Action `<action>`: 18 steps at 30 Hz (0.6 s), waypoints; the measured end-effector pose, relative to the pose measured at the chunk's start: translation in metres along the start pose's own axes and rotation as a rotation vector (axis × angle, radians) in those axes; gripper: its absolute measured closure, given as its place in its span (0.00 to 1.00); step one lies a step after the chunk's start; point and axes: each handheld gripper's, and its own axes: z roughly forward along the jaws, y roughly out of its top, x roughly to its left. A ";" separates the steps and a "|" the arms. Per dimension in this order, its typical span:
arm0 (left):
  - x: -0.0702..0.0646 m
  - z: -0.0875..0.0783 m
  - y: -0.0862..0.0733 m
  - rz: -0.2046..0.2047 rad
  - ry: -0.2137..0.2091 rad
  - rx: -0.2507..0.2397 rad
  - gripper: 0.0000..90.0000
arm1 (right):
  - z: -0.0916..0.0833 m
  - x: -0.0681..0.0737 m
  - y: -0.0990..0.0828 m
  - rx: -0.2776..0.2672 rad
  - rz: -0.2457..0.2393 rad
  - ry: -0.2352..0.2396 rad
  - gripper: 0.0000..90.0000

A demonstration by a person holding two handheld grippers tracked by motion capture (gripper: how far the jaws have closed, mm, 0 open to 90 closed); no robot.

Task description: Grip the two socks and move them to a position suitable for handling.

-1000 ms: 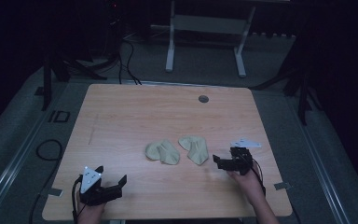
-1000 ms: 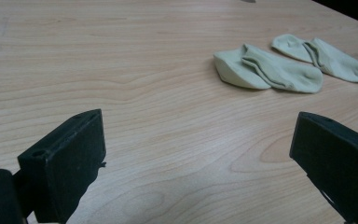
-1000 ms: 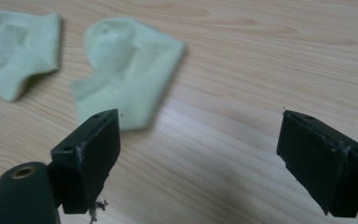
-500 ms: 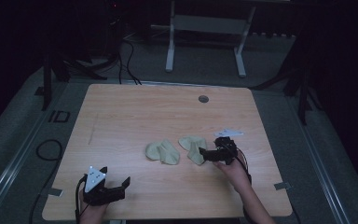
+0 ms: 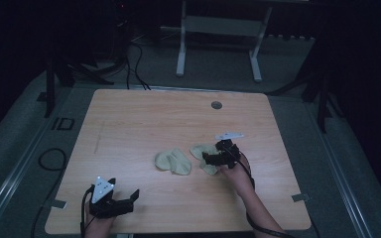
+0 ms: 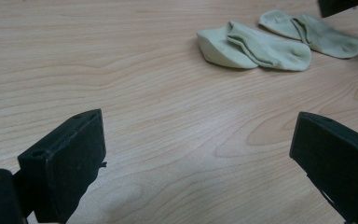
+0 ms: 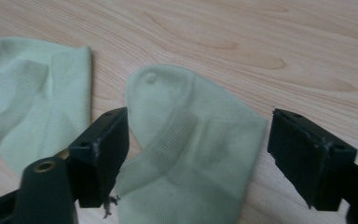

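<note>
Near the middle of the light wooden table (image 5: pixel 144 124), two pale green cloth socks (image 5: pixel 173 161) are laid side by side. The right gripper (image 7: pixel 198 140) is held over the right-hand sock (image 7: pixel 186 154), jaws wide and just narrowing, without clamping. The left gripper (image 5: pixel 129 198) is spread wide, holding nothing.

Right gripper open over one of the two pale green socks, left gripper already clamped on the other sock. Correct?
Not quite. The left gripper holds nothing: it sits open at the table's near edge, well apart from the left sock, as the left gripper view shows. The right gripper is indeed open, jaws just closing, either side of the right sock.
</note>
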 end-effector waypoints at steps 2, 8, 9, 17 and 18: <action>-0.001 0.000 -0.001 0.007 -0.003 0.004 0.04 | 0.009 0.001 0.002 0.020 -0.008 -0.009 0.27; 0.001 0.001 -0.001 0.008 -0.003 0.008 0.04 | 0.026 -0.002 0.004 0.066 -0.021 -0.043 0.38; 0.001 0.001 -0.001 0.007 -0.004 0.009 0.04 | 0.028 -0.002 0.004 0.076 -0.022 -0.041 0.40; 0.002 0.001 -0.002 -0.001 -0.004 0.011 0.04 | 0.027 0.003 0.002 0.078 -0.057 -0.056 0.74; 0.002 0.001 -0.002 -0.001 -0.004 0.011 0.04 | 0.027 0.004 0.002 0.077 -0.065 -0.054 0.80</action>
